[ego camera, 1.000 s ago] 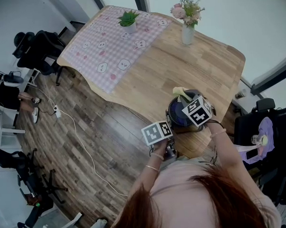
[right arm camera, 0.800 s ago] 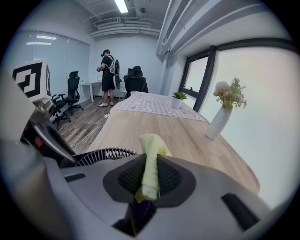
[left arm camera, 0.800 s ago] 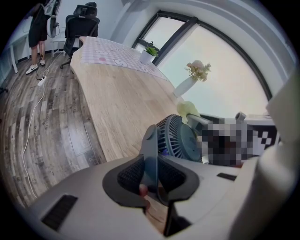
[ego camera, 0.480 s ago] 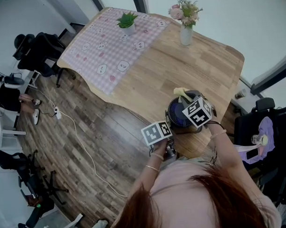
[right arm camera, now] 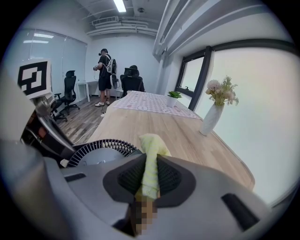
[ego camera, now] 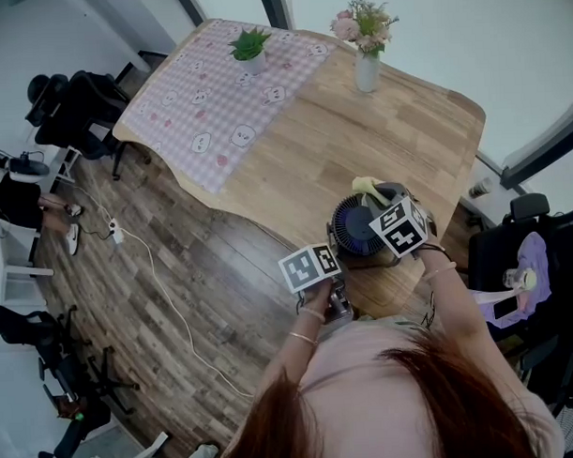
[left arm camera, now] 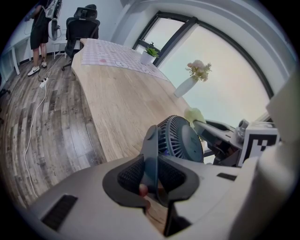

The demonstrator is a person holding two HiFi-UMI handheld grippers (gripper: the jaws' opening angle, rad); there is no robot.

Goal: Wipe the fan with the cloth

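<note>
Nearest me, my left gripper [left arm camera: 152, 161] is clamped narrow on a thin dark upright part of the fan [ego camera: 354, 232]. I take that part for its stand or bracket, so this hand is steadying the fan. The fan sits at the near edge of the wooden table [ego camera: 424, 125], close in front of me. In the head view its round grille faces up and somewhat toward me, so I judge its axis runs steeply upward, not along the table; the left gripper view shows the ribbed housing side-on. Just past it, my right gripper [right arm camera: 150, 164] is pinched tight on the yellow cloth [right arm camera: 151, 141], whose bunched end pokes out beyond the jaws at the fan's far rim. Whether the cloth touches the rim I cannot tell. I judge the wiping is under way and unfinished: only the far edge is being reached, and the grille face and housing look left to do, though no dirt shows either way. Farther off, well apart from the work, stand a vase of flowers [ego camera: 366, 70] and a potted plant [ego camera: 249, 48] on a checked cover [ego camera: 216, 94].
</note>
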